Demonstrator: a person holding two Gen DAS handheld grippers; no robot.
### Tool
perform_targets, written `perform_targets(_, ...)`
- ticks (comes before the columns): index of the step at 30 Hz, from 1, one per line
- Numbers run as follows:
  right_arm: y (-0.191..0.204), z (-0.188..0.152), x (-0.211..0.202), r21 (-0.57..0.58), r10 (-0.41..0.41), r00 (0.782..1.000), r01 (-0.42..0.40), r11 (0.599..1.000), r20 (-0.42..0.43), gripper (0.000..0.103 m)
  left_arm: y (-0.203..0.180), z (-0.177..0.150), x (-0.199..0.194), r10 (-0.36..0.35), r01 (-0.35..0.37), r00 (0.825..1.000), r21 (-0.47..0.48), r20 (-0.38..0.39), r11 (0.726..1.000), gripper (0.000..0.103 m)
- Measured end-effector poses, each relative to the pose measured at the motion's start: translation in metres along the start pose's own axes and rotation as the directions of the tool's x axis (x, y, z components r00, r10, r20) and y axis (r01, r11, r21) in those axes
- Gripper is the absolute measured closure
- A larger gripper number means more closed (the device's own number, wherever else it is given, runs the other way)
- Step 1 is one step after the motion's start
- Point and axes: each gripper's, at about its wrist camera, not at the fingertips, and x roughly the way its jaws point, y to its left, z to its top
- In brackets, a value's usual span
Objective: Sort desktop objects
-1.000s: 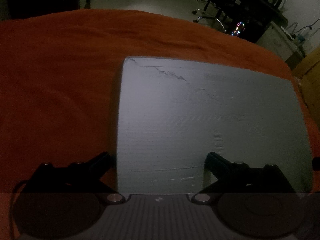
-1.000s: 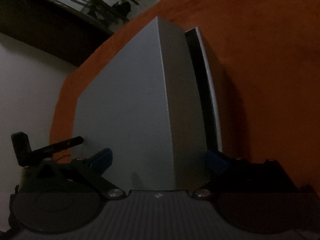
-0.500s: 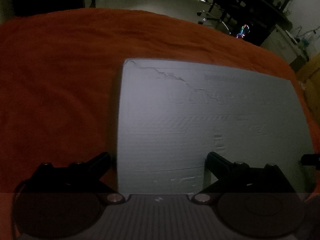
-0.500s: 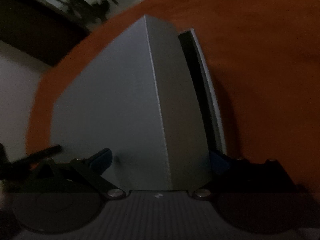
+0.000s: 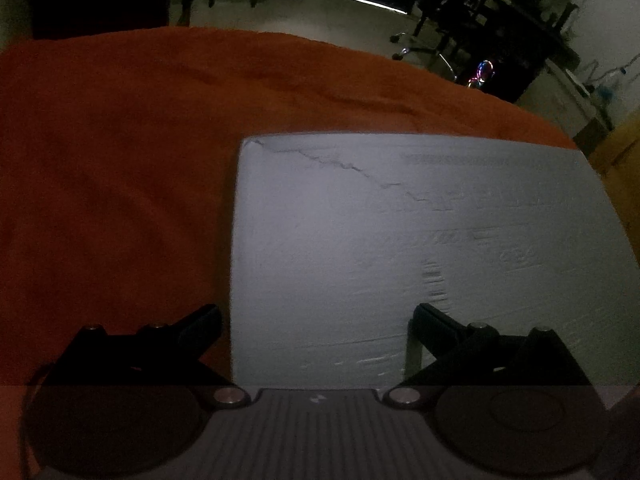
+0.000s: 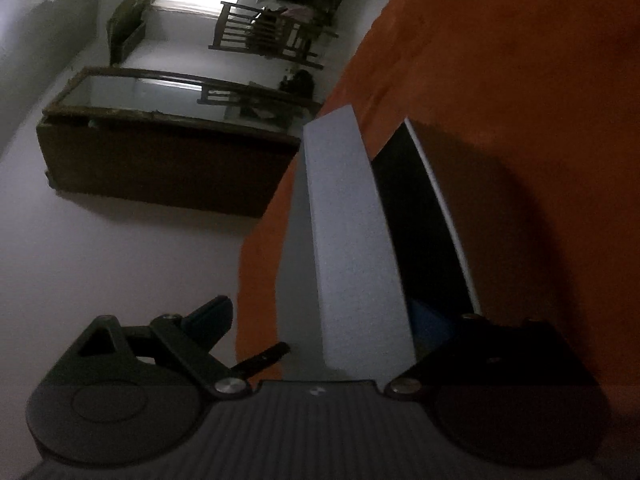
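A big flat grey box lid [image 5: 420, 240] lies on an orange cloth [image 5: 120, 160]. My left gripper [image 5: 316, 326] hangs open over the lid's near left corner, one finger above the cloth and the other above the lid. In the right wrist view the lid [image 6: 348, 240] shows edge-on, tilted up off the box base [image 6: 420, 220], which has a dark inside and a pale rim. My right gripper [image 6: 320, 316] straddles the lid's edge with its jaws closing. Its blue-padded finger [image 6: 428, 320] sits in the gap under the lid, and the other finger [image 6: 208, 316] stands clear of it.
The orange cloth [image 6: 520, 80] covers the whole surface and drops away at its edges. Beyond it are a pale floor, an office chair [image 5: 424, 40], a dark desk [image 5: 520, 20], a dark cabinet [image 6: 160, 152] and a wooden chair [image 6: 272, 32].
The right gripper has swung and rolled, so the lid now shows edge-on with a wider gap above the base. The left gripper has stayed where it was.
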Motion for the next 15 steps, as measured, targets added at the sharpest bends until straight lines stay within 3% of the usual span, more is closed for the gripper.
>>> perform_targets(4, 0.015, 0.0, -0.005, -0.056, -0.034, 0.999, 0.034, 0.998, 0.006, 0.005, -0.013, 0.0, -0.003, 0.025, -0.026, 0.999, 0.049, 0.021, 0.998, 0.0)
perform_targets(9, 0.035, -0.007, -0.004, -0.162, -0.193, 0.981, 0.194, 0.968, 0.021, 0.005, -0.029, -0.002, -0.002, 0.034, -0.038, 0.999, 0.105, 0.042, 0.994, 0.0)
perform_targets(13, 0.041, -0.018, 0.007, -0.26, -0.356, 0.933, 0.357, 0.897, 0.054, 0.005, -0.042, -0.006, 0.004, 0.031, -0.035, 0.999, 0.17, 0.023, 0.985, 0.0)
perform_targets(15, 0.044, -0.023, 0.015, -0.294, -0.42, 0.905, 0.419, 0.859, 0.063, 0.005, -0.044, -0.009, 0.007, 0.008, -0.009, 1.0, 0.157, 0.007, 0.987, 0.001)
